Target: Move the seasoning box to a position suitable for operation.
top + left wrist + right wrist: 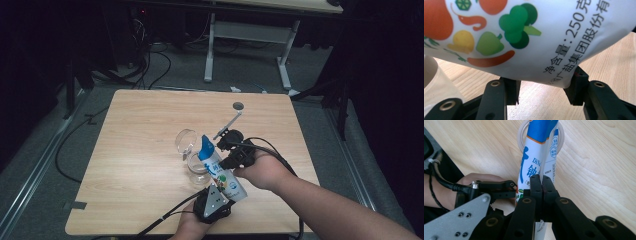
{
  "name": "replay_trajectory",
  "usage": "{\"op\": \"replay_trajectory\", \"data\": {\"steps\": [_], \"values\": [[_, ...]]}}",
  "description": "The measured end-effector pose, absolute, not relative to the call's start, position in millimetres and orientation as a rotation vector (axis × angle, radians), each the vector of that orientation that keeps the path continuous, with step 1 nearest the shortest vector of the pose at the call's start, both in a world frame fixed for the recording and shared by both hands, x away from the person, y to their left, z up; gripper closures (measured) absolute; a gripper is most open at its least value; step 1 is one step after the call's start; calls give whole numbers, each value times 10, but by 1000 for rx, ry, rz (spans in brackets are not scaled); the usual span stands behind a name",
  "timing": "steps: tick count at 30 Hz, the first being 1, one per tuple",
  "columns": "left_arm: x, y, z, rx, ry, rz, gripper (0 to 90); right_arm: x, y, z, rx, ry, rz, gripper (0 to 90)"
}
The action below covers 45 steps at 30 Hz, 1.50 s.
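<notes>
Wooden table below, pouch clamped at its base by left hand-held gripper, pinched along its side seam by right hand-held gripper.

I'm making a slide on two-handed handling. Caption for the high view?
Both tools, left tool and right tool, hold a blue-and-white pouch tilted over a glass.

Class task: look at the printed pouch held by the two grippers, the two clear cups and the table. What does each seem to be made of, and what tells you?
Printed pouch: probably flexible glossy plastic film, since it bulges and creases and carries printing.
Clear cups: transparent, glass or hard plastic; the look cannot settle which.
Table: pale wood-grain top, matte, perhaps laminate.
</notes>
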<state>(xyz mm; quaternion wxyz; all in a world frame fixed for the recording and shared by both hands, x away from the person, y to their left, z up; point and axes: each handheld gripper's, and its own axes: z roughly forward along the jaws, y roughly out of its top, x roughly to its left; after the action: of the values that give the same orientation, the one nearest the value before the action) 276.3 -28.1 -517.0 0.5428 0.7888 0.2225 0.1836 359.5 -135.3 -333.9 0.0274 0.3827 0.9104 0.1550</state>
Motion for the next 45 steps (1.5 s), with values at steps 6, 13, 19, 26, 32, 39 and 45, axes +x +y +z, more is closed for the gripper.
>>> {"op": "replay_trajectory", "data": {"steps": [6,13,19,26,32,39,45], "values": [[2778,-271,-5163,1873,537,440,539,3639,-1336,-3335,1165,2821,471,898],[2777,-249,-5142,1866,548,436,536,3677,-1327,-3325,1177,2821,478,899],[2767,-246,-5137,1863,555,442,530,3703,-1283,-3339,1141,2818,469,900],[2766,-237,-5125,1854,561,443,522,3715,-1247,-3329,1114,2817,457,900],[2769,-232,-5121,1852,567,447,520,3726,-1216,-3325,1091,2831,463,900],[2775,-220,-5109,1848,570,447,520,3744,-1207,-3320,1093,2829,461,900],[2785,-219,-5103,1844,575,449,520,3767,-1200,-3319,1112,2831,468,900]]}}
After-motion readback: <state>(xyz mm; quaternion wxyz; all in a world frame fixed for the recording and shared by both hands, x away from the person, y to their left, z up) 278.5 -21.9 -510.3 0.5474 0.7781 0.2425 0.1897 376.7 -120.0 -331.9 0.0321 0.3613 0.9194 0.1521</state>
